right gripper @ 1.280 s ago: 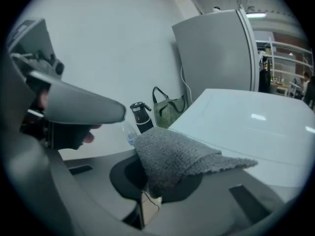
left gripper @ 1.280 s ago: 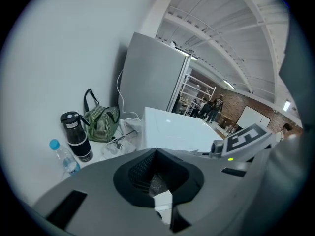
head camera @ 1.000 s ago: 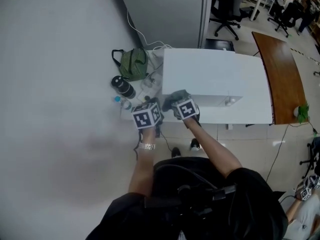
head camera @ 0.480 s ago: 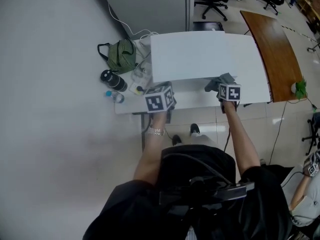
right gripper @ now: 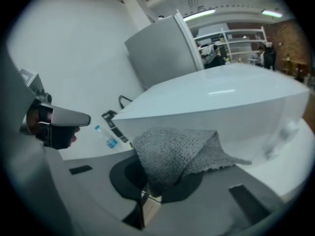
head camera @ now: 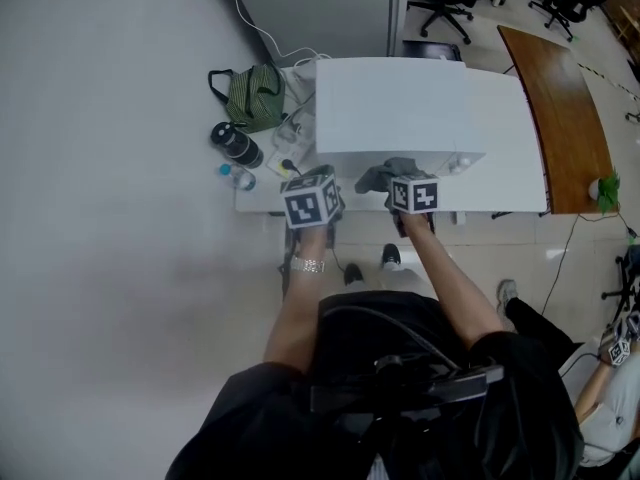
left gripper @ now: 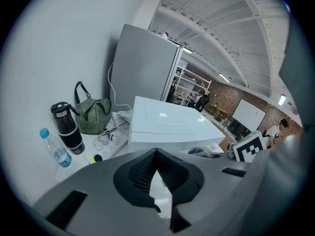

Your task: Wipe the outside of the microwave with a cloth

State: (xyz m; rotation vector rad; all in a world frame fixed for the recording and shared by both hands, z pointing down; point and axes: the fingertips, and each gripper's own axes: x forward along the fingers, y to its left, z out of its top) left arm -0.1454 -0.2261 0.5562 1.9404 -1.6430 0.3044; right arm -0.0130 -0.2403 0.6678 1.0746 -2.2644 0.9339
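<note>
white table [head camera: 500,200] (microwave [head camera: 410,103] on it) by pale wall [head camera: 110,118]

White table [head camera: 500,196] set against the wall carries a white box-shaped microwave [head camera: 420,103]. Left of it: green striped fabric bag [head camera: 253,95], black flask [head camera: 236,145], clear blue-capped water bottle [head camera: 238,176], white power strip [left gripper: 106,144].

Bright, even indoor light; soft shadows.
Ceiling strip lights [right gripper: 202,14] glint softly on the microwave [left gripper: 165,116] top; both gripper views bulge inside dark round edges, and near parts look slightly blurred.
</note>
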